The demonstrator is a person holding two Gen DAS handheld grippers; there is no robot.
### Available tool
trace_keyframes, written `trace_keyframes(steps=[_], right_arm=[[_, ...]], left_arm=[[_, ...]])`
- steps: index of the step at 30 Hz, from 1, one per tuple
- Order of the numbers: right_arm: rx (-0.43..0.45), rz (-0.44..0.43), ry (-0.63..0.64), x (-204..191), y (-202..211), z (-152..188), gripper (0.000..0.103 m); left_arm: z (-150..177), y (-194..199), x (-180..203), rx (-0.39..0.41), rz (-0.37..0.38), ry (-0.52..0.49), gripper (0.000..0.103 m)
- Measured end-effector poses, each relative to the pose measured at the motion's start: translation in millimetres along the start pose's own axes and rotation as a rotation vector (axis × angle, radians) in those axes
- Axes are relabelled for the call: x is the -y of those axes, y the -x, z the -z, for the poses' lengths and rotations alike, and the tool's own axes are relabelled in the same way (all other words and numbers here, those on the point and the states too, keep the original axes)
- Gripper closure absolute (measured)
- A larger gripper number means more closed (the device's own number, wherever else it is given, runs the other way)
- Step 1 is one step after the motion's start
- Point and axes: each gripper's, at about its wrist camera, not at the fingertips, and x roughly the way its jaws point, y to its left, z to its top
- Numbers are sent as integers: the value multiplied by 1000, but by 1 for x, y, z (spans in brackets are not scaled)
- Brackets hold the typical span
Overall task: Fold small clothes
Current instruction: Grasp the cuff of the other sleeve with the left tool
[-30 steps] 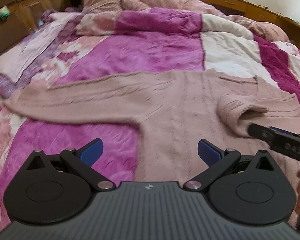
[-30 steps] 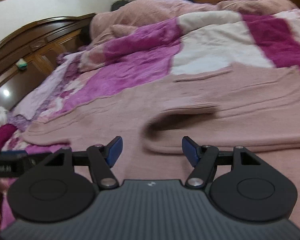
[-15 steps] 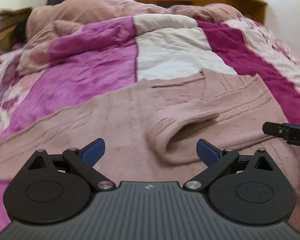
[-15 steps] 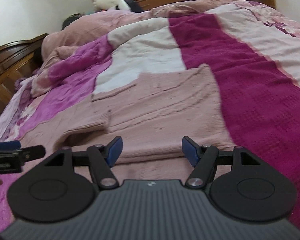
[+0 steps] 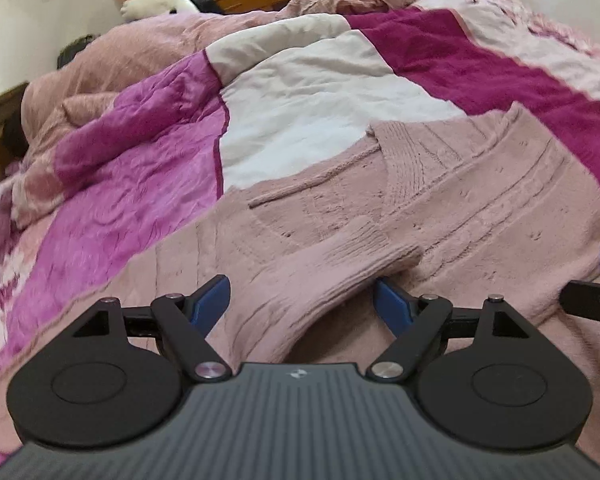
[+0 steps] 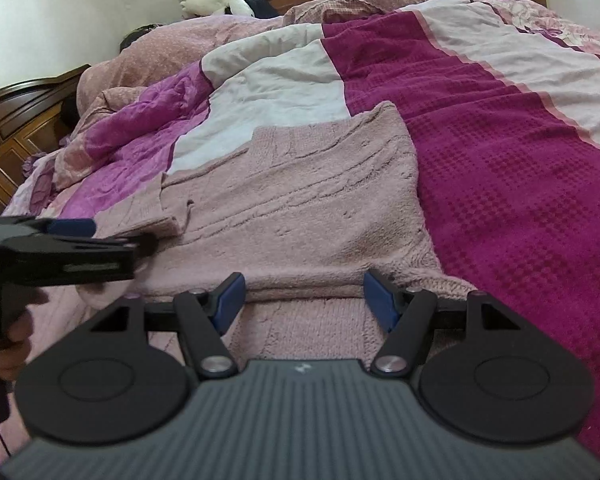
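Note:
A pink knit sweater (image 5: 480,208) lies spread on the bed, one sleeve (image 5: 332,272) folded across its body. My left gripper (image 5: 302,298) is low over that sleeve. Its jaws are closing with the sleeve's cuff end between the blue pads (image 5: 216,296), which do not visibly press on it. In the right wrist view the sweater (image 6: 300,200) fills the middle. My right gripper (image 6: 306,298) stands open astride its near folded edge. The left gripper (image 6: 60,248) shows at the left there, and the right gripper's tip (image 5: 592,304) at the right edge of the left wrist view.
The bed carries a magenta, purple and white quilt (image 6: 520,168), with a bunched pink blanket (image 6: 188,40) at the far end. A dark wooden headboard (image 6: 16,120) stands at the left. A white plush toy (image 6: 216,0) sits near the window. A hand (image 6: 8,344) holds the left gripper.
Both views have swung right across the sweater. The left gripper has come down onto the folded sleeve and its jaws have narrowed. The right gripper has moved to the sweater's near folded edge.

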Motion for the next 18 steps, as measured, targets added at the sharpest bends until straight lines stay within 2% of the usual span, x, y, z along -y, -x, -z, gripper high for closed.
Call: trace_keyframes(steps=[1,3,5,10,13,16,18], right_arm=[[-2,1,8,-1,0,0,36],[-5,2,20,-1,0,1,36],[-6,-2,23,0,0,1,36],[-3,2,27,0,-1,2,36],[-2,14,35,-2,-1,3,36],[-4,19,42,-4,-1,3,36],[-7,19,46,-4,-1,3,36]], left_arm=[[0,-1,2,10,-16,-3,46],[-1,-6,-2,-12,-9,35,81],[1,-1,-18,2,16,145,91],[12,21,-64,52,-68,333,92],[26,23,-98,0,-69,455,91],[43,24,-121,-46,-75,529,90],[56,28,-132,-57,-95,551,81]])
